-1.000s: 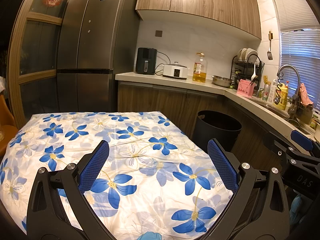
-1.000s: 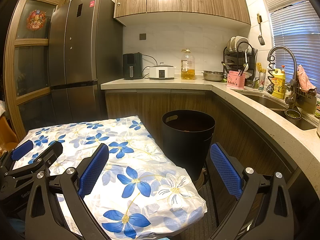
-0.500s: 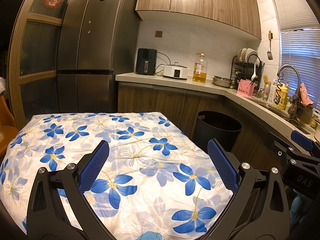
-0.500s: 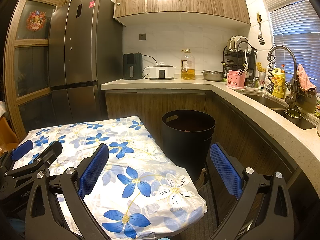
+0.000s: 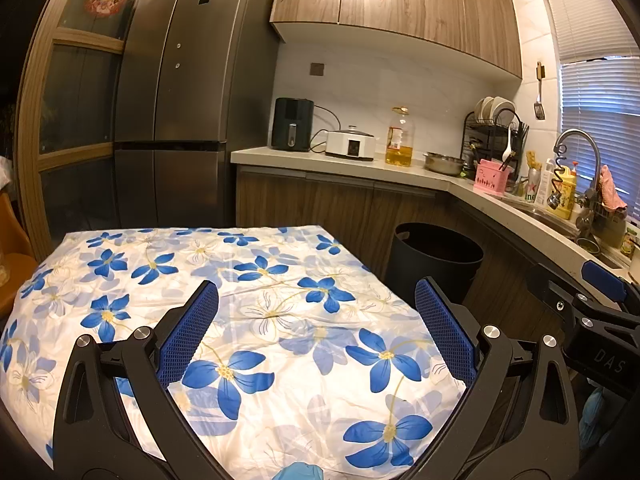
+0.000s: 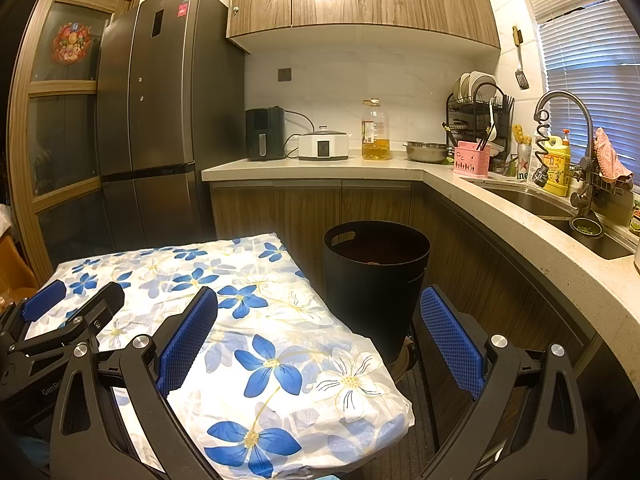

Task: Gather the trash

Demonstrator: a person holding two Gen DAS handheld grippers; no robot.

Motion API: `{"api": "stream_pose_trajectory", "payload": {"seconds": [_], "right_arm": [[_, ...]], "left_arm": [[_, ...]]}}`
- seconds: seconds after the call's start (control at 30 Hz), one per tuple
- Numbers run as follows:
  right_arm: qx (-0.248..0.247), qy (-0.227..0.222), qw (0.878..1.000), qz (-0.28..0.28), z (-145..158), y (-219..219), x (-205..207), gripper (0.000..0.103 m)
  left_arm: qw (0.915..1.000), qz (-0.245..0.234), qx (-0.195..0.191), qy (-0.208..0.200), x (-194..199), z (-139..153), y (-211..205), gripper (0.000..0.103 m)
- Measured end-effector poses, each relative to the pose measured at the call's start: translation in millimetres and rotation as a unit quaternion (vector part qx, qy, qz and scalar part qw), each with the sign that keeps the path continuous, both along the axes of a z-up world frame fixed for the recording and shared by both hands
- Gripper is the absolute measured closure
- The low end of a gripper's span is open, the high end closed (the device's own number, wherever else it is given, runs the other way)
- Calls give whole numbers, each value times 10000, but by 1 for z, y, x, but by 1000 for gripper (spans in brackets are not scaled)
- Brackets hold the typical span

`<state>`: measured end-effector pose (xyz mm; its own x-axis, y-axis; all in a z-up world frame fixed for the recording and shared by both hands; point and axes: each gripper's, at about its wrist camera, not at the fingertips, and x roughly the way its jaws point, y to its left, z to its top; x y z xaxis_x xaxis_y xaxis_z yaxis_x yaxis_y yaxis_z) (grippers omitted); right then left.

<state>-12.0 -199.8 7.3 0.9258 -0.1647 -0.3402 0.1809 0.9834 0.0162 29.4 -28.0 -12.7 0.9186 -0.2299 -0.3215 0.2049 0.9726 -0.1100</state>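
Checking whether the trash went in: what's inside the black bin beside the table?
Through the black bin's open top, only a dark reddish-brown interior shows, with a small pale speck near the front rim. Its wall hides the bottom, so the contents can't be identified.

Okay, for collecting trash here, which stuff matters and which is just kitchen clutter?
For the job:
- black trash bin, open-topped, on the floor beside the table
- left tool, open
- right tool, open

Just lying about:
- floral tablecloth
- oil bottle
- pink utensil caddy
- steel bowl
- dish rack
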Motion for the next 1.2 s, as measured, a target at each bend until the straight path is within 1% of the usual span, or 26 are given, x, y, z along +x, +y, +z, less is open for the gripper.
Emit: {"api": "stream_pose_trajectory", "payload": {"seconds": [0.37, 0.6, 0.87, 1.2], "right_arm": [[3, -5, 10000, 4, 0, 1, 0, 6], [11, -7, 10000, 6, 1, 0, 0, 6], [23, -5, 10000, -20, 2, 2, 2, 6], [33, -8, 10000, -25, 2, 1, 1, 6]], "left_arm": [[10000, 1, -4, 0, -1, -1, 0, 6], [10000, -12, 61, 30, 3, 3, -1, 6], [9999, 12, 106, -40, 7, 6, -2, 6], [9993, 128, 293, -167, 9, 5, -2, 6]]}}
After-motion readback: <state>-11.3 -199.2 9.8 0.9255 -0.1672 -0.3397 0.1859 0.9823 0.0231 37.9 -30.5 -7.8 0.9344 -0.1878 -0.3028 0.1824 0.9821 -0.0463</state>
